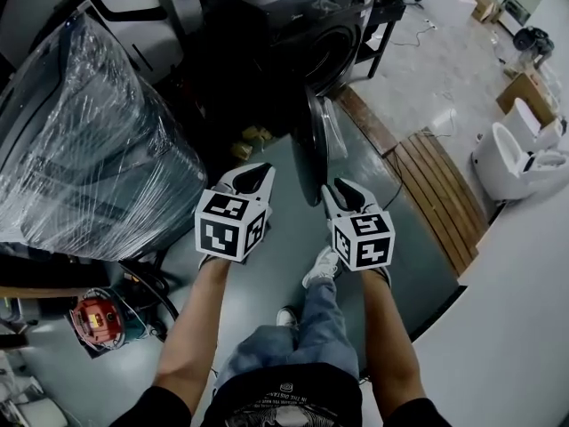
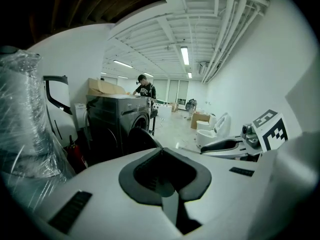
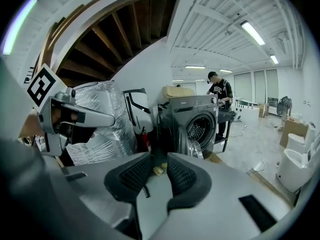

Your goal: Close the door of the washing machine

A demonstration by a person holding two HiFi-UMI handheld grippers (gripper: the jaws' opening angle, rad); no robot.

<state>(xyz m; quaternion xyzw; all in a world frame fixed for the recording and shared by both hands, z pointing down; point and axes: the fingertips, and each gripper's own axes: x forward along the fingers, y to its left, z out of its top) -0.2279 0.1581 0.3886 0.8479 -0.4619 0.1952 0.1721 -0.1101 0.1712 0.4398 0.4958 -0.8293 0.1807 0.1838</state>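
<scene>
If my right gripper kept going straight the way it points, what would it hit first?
Probably the floor just short of the washing machine, near the tan scraps by its front corner. The open door hangs slightly right of that line. Depth is hard to judge.

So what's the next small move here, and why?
Probably ease the left gripper forward onto the outer face of the door. The door stands wide open, edge-on ahead of both grippers, neither touching it; its glass bulge faces the right gripper, so a push from the left side should swing it toward the washing machine.
</scene>
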